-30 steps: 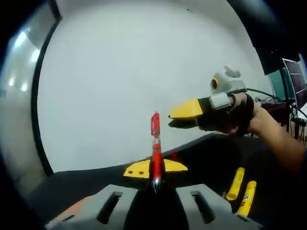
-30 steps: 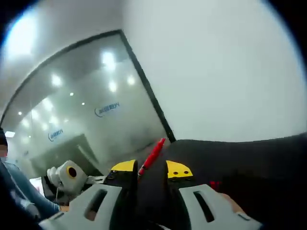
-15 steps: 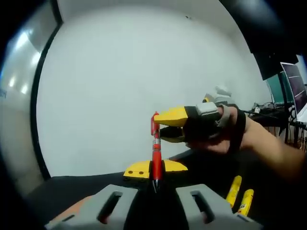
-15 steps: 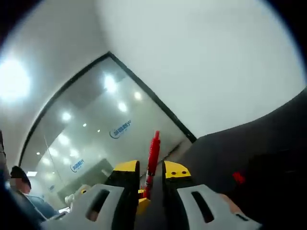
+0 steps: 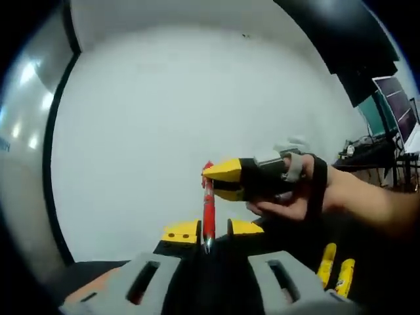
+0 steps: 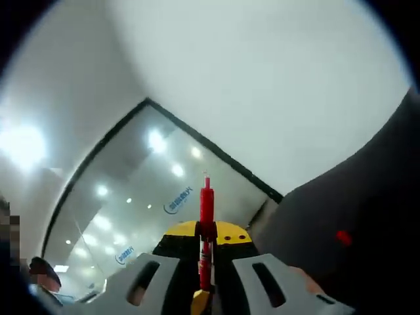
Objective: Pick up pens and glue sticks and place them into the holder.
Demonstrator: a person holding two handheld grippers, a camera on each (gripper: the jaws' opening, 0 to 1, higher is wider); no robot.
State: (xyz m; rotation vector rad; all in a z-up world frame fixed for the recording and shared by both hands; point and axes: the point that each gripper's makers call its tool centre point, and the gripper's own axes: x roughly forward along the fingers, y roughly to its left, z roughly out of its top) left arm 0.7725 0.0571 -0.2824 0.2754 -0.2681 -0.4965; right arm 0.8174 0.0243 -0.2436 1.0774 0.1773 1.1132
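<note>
A slim red pen (image 5: 209, 211) stands upright with its lower end between the left gripper's (image 5: 212, 230) yellow-tipped jaws, which look closed on it, its top pinched by the right gripper (image 5: 222, 178), above two yellow glue sticks (image 5: 335, 270) on the dark table (image 5: 387, 275).

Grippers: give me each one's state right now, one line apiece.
Left gripper: shut on the red pen, near its lower end.
Right gripper: shut on the same red pen, at its upper end.
</note>
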